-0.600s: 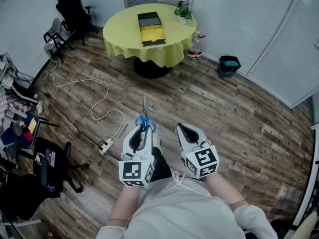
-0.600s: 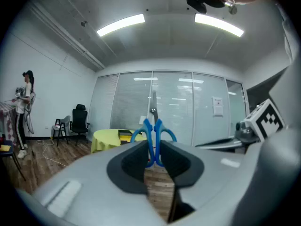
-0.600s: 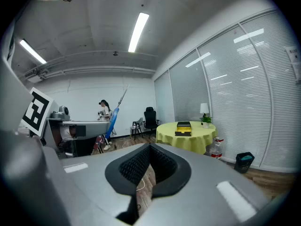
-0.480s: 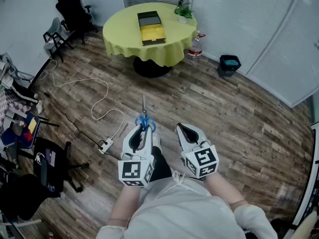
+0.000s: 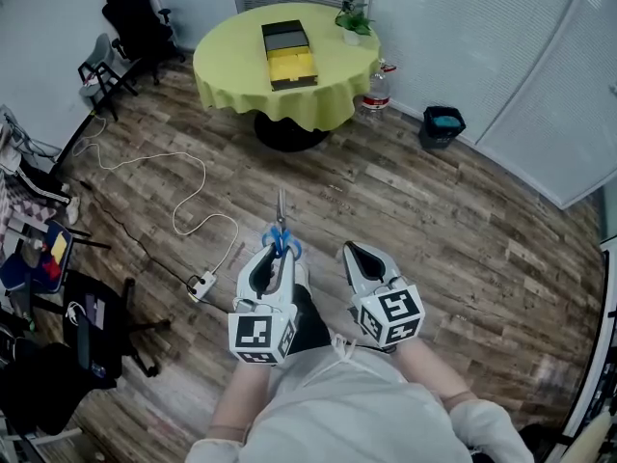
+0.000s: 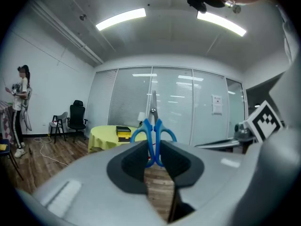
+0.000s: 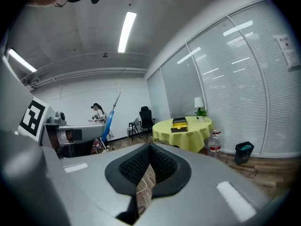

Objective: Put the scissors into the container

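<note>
My left hand-held gripper (image 5: 277, 258) is clamped on the scissors (image 5: 280, 228). The blue handle loops sit pinched between the pads, and the closed blades stick straight out past the jaw tips. My right hand-held gripper (image 5: 359, 254) hangs just beside the left one, apart from it. Its jaws are closed together with nothing between them. Both point forward, a little below level, over wood plank floor (image 5: 463, 230). The container (image 5: 288, 53), a dark box with a yellow section, is well ahead of both grippers. It sits on a round counter (image 5: 227, 66) under a yellow cloth, well apart from the scissors. A small potted plant (image 5: 354, 24) is at the counter's far edge, ahead and slightly right of the right gripper. A water bottle (image 5: 375, 91) stands on the floor by the counter's right side, and a dark bin with a teal top (image 5: 442, 125) is further right. A white cable runs to a power strip (image 5: 201, 284) on the floor just left of the left gripper. A black office chair (image 5: 133, 19) is far ahead to the left. A person (image 6: 19, 109) stands far off to the left.
</note>
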A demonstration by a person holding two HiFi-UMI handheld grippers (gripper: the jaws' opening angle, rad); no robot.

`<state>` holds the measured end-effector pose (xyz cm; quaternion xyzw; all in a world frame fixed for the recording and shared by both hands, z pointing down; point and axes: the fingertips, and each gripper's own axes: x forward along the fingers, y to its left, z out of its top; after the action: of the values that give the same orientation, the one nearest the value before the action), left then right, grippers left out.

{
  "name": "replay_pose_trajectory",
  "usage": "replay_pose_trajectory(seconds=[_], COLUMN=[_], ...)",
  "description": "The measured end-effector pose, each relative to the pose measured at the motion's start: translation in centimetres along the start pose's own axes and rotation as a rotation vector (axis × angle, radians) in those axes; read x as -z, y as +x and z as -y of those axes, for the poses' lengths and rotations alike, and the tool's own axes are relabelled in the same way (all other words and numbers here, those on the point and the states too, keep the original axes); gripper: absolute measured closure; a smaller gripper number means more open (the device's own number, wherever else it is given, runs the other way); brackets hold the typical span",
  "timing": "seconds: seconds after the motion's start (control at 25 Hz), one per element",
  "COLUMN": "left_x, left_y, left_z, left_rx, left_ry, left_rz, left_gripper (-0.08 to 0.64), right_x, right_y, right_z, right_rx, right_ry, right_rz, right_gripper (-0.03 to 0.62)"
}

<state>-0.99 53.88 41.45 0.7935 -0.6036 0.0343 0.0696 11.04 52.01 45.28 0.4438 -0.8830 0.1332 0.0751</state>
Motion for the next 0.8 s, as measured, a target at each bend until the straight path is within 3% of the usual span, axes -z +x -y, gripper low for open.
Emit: replay_pose_trajectory(seconds=[0.36,0.8], left_x=[-0.3,-2.9], left_y=[7.0,20.6], left_z=[-3.6,-12.3], left_rx=[0.006,0.031], left_ry=[-0.021,-0.064], left_rz=[-0.026,-0.05], left_gripper=[0.476,0.476], right_x=[-1.1,-5.9], right_y=[6.5,20.5], right_z=[3.4,9.1], right_rx=[0.022,0.069], right_ry=[0.023,0.025], right_rz=[-0.03,-0.088], right_gripper=[0.592,0.592])
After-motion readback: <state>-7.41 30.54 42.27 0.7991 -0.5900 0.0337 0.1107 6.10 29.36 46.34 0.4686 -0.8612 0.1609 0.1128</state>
